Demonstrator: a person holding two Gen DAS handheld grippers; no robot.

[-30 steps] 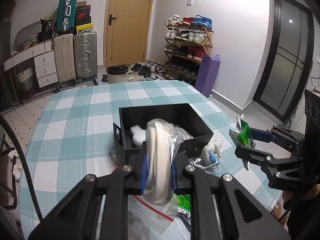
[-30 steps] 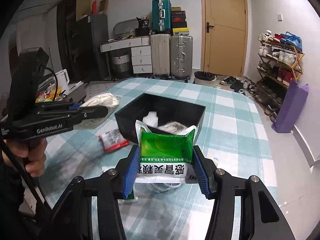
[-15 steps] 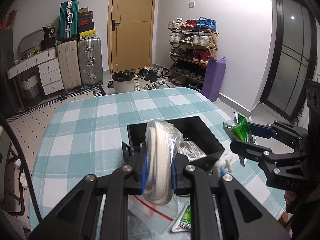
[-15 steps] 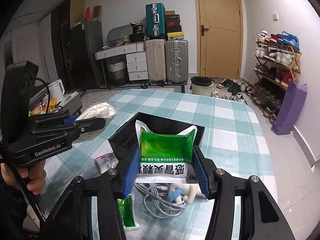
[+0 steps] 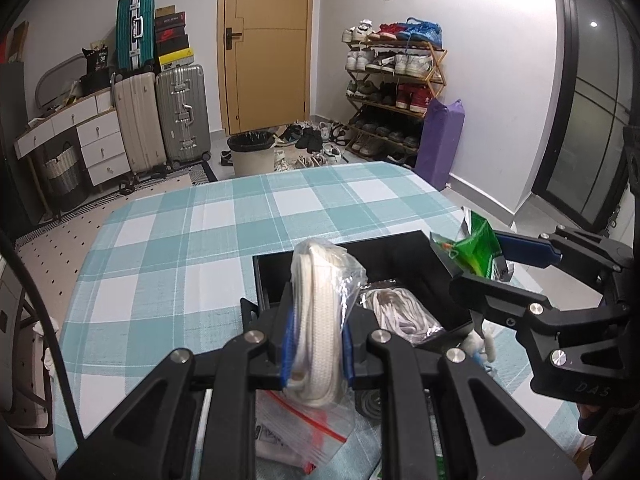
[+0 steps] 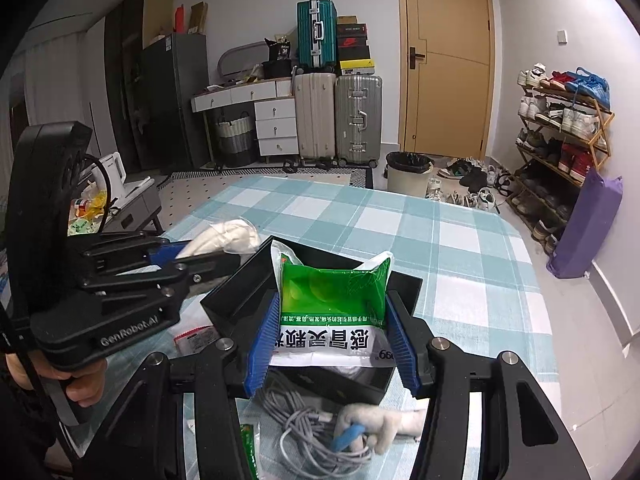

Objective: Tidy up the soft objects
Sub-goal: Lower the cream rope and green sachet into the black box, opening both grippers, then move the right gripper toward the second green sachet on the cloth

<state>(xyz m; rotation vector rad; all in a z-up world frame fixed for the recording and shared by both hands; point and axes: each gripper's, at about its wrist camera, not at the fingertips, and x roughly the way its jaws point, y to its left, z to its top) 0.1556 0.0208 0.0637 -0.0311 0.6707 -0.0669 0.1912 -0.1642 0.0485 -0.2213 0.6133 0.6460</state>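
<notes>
Here, a bagged white cord bundle [image 5: 316, 320] is clamped in the left claw [image 5: 316, 344] and a green sachet [image 6: 334, 300] is gripped by the right claw [image 6: 332, 344], both held over the black box [image 5: 400, 256] on the bench [image 5: 180, 248].

hidden: black box [image 6: 240, 296] interior (behind green packet [image 6: 334, 292]) | zip bag [image 5: 304, 436] half-covered

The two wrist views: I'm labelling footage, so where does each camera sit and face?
Left wrist: on the left hand-held gripper, facing the black box; it grips a bagged cord.
Right wrist: on the right hand-held gripper, facing the same box; it grips a green packet.
Shared: box, checked tablecloth, door.
</notes>
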